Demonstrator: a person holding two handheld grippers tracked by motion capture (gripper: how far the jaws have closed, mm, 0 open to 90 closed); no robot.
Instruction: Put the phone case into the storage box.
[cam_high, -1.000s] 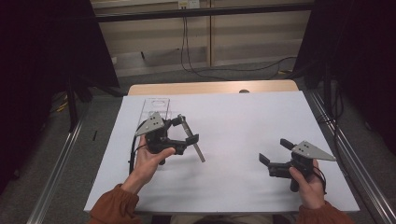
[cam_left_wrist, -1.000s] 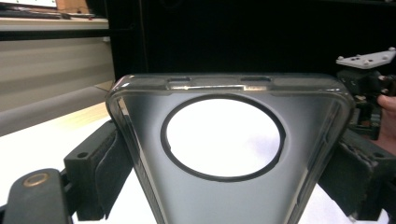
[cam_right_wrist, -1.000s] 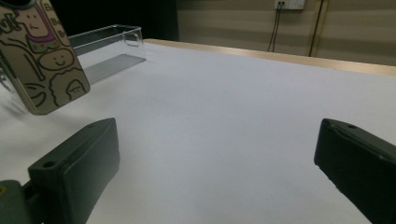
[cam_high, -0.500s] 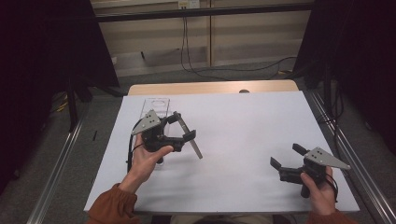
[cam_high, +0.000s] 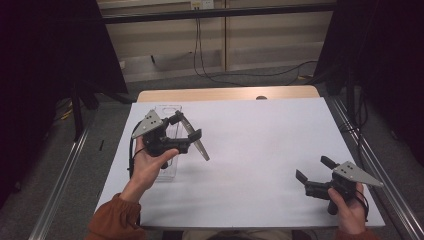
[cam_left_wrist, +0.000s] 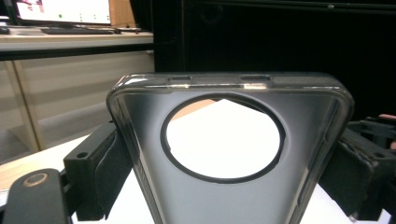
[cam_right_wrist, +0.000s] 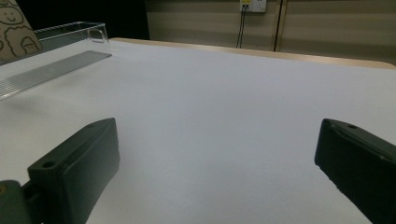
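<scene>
Phone case (cam_left_wrist: 224, 186) bottom beyond frame edge

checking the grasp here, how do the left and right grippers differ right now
The left gripper is shut on a phone case, held raised above the white table; the right gripper has its jaws wide apart with nothing between them. The left sits toward the table's far left, the right near its front right corner. Both are hand-held.

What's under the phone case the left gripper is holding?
The phone case is held above the white table; a clear tray sits beside it. The hand hides much of the tray.
</scene>
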